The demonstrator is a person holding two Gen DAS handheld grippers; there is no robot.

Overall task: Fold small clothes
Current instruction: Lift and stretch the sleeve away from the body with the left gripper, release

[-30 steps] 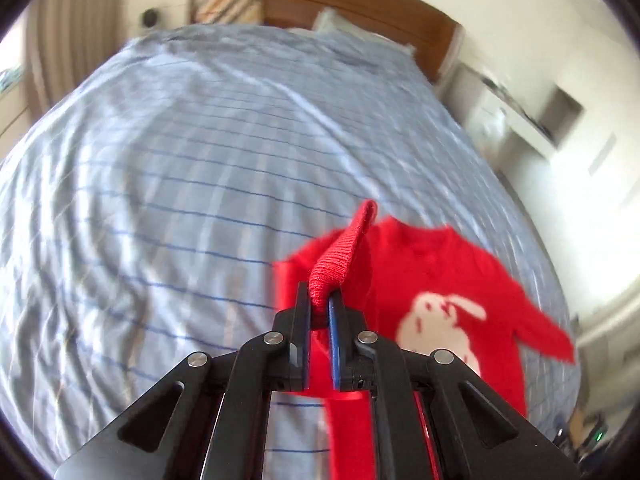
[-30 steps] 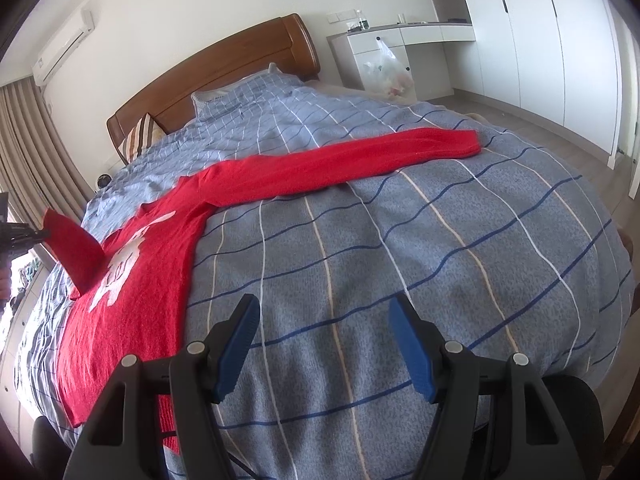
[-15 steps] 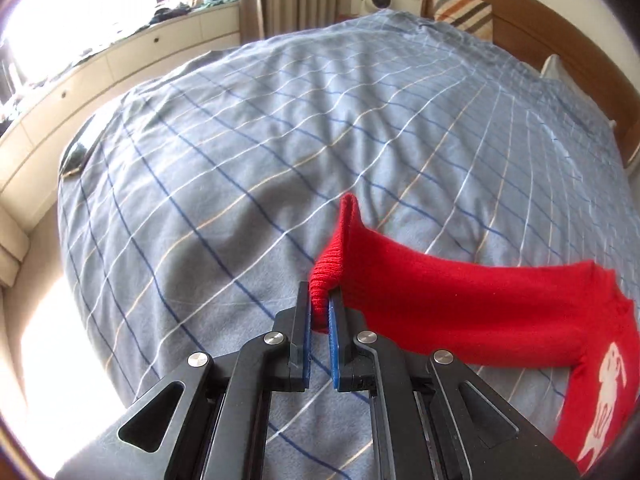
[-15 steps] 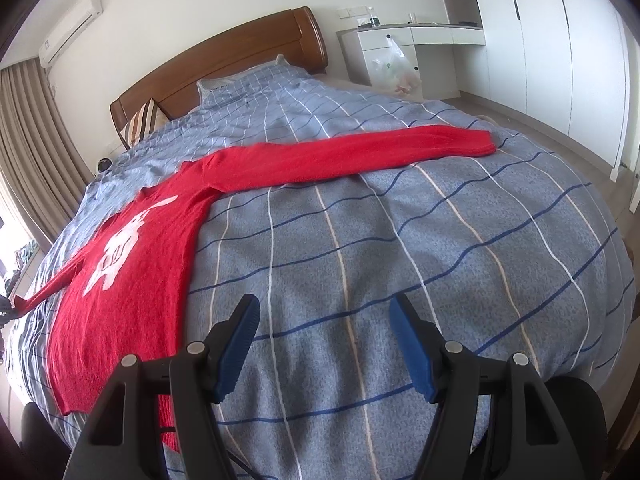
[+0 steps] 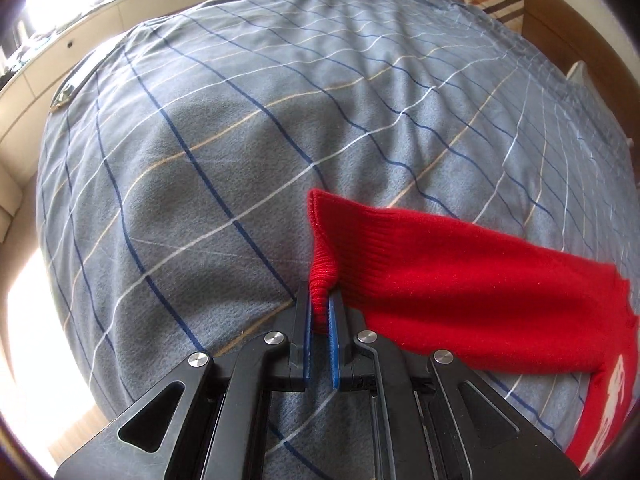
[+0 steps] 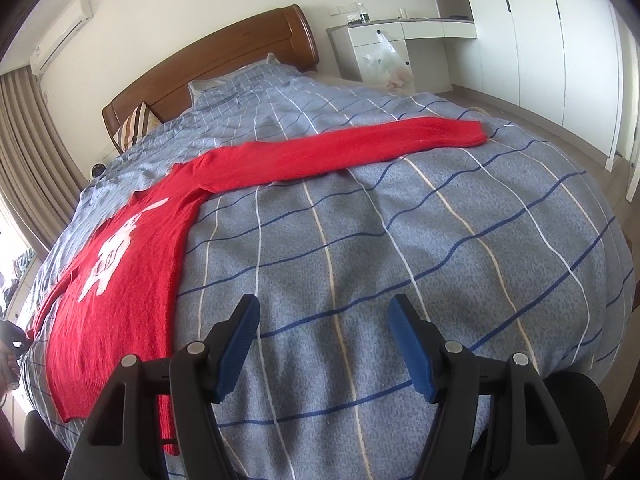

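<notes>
A red knit sweater [image 6: 132, 268] with a white animal figure lies spread on the blue checked bedspread [image 6: 400, 264]. One sleeve [image 6: 360, 148] stretches out flat toward the right side of the bed. My left gripper [image 5: 319, 304] is shut on the ribbed cuff of the other sleeve [image 5: 460, 292], which lies low over the bedspread [image 5: 224, 168] and runs off to the right. My right gripper [image 6: 323, 316] stands open above bare bedspread near the bed's front edge, to the right of the sweater's body, with nothing between its fingers.
A wooden headboard [image 6: 224, 60] and a striped pillow [image 6: 136, 124] are at the far end of the bed. A white desk [image 6: 400, 40] with a plastic bag and white wardrobes [image 6: 560, 40] stand at the right. Low cabinets [image 5: 120, 12] and curtains line the window side.
My left gripper carried the cuff outward and down, away from the sweater's body, so the sleeve now lies stretched out low over the bedspread. The right gripper has stayed still and open.
</notes>
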